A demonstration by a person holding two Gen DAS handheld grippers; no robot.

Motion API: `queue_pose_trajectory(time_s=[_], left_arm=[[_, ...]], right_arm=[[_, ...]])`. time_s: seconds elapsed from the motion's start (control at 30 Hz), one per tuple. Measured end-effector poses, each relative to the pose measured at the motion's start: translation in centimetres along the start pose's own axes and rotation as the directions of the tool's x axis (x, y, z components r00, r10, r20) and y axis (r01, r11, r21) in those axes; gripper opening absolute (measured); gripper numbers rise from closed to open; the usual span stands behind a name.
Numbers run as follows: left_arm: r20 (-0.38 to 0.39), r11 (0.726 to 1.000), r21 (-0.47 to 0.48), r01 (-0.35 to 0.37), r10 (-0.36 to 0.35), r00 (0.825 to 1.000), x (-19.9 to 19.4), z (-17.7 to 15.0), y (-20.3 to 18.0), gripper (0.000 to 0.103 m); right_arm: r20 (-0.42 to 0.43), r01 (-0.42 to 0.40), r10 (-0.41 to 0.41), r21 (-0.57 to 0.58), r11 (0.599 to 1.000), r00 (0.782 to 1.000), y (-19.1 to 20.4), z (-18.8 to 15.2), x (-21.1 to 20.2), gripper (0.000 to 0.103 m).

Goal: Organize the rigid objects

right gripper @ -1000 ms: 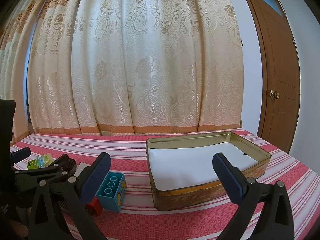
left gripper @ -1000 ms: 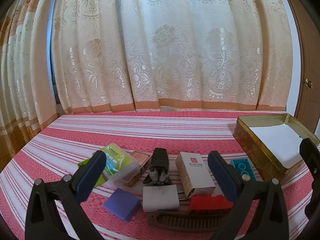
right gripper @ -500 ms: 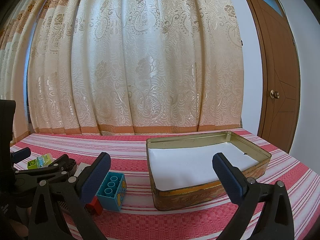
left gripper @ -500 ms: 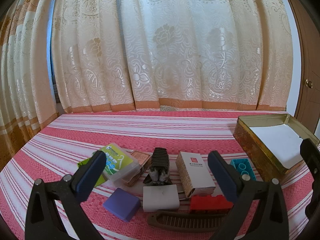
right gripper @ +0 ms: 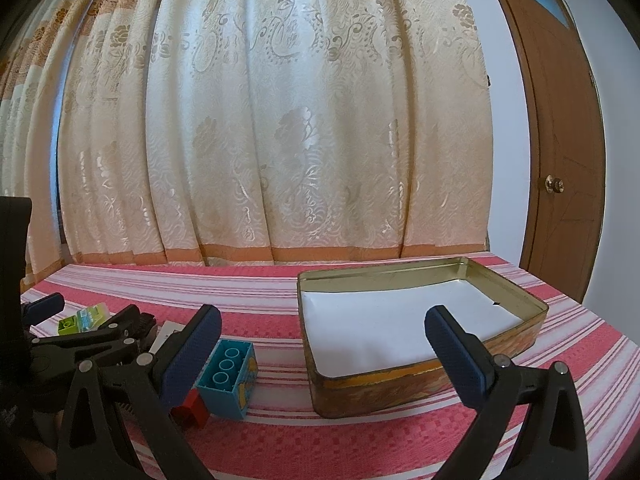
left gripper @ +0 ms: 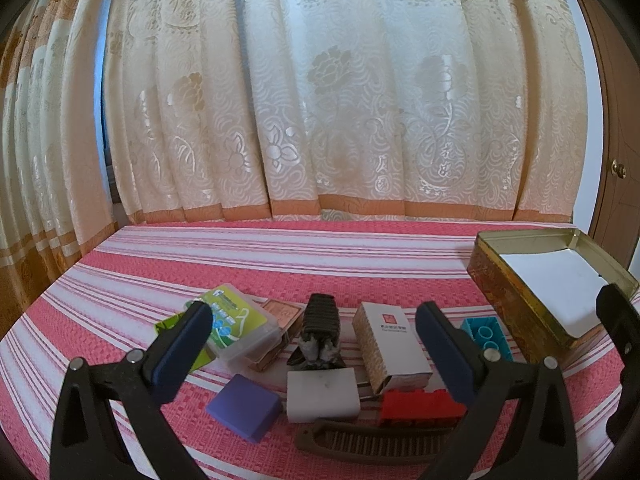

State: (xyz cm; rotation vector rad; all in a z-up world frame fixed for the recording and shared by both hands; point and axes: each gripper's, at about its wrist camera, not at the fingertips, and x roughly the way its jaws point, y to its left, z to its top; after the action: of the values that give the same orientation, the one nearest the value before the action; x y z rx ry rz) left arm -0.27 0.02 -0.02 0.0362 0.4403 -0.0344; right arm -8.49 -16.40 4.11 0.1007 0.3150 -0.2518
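Both my tongs, left (left gripper: pixel 314 344) and right (right gripper: pixel 322 340), gape empty; teal brick (right gripper: pixel 230 378) sits by right tongs' left finger, tin (right gripper: pixel 400 388) ahead.

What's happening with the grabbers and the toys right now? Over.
Left gripper open, empty. Right gripper open, empty. Tin box holds only white paper; blocks on the cloth. Nothing blocking.

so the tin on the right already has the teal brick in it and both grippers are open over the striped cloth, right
Not quite. The tin holds only a white sheet; the teal brick still sits on the cloth just left of it, as the right wrist view shows. The rest holds: the left gripper and right gripper are both open.
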Motion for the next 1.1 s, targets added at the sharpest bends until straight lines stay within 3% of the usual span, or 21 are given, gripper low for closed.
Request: queue_pose_trajectory(time_s=[0.3,0.63,0.73,0.83,0.9,1.1], left_arm=[[-0.024,1.000,-0.013,0.005,-0.005,1.000,0.3,-0.1,0.3,0.103],[-0.099,0.999,-0.047,0.011,-0.015,0.995,1.4,-0.4,1.2,0.103],[-0.131,0.998,-0.068,0.002,-0.011,0.991,1.9,-0.5,2.1,0.103],[-0.163,0.994,-0.106,-0.010,-0.007,0.987,2.3,-0.8,3.3,0.103],[-0.187,0.990,-0.138,-0.016,-0.010,0.982,2.6,-1.1,4.4,0.103],[-0.207,0.973,-0.228,-0.048,0.000,0.978,2.7,-1.6,7.0,0.103]], right_arm=[[-0.006,-0.011,0.011,0.004,1.000,1.000,-0.1,0.0,0.0,0.103],[-0.027,-0.102,0.101,-0.035,0.994,0.995,1.0,0.0,0.0,0.102],[-0.067,-0.126,0.122,-0.067,0.990,0.990,1.7,-0.1,0.4,0.101],[-0.163,-0.154,0.138,-0.088,0.984,0.977,2.5,-0.3,1.7,0.093],[-0.221,-0.180,0.155,-0.098,0.979,0.963,3.1,-0.5,2.7,0.076],[-0.374,-0.253,0.206,-0.084,0.964,0.905,4.6,-1.4,5.6,0.073]])
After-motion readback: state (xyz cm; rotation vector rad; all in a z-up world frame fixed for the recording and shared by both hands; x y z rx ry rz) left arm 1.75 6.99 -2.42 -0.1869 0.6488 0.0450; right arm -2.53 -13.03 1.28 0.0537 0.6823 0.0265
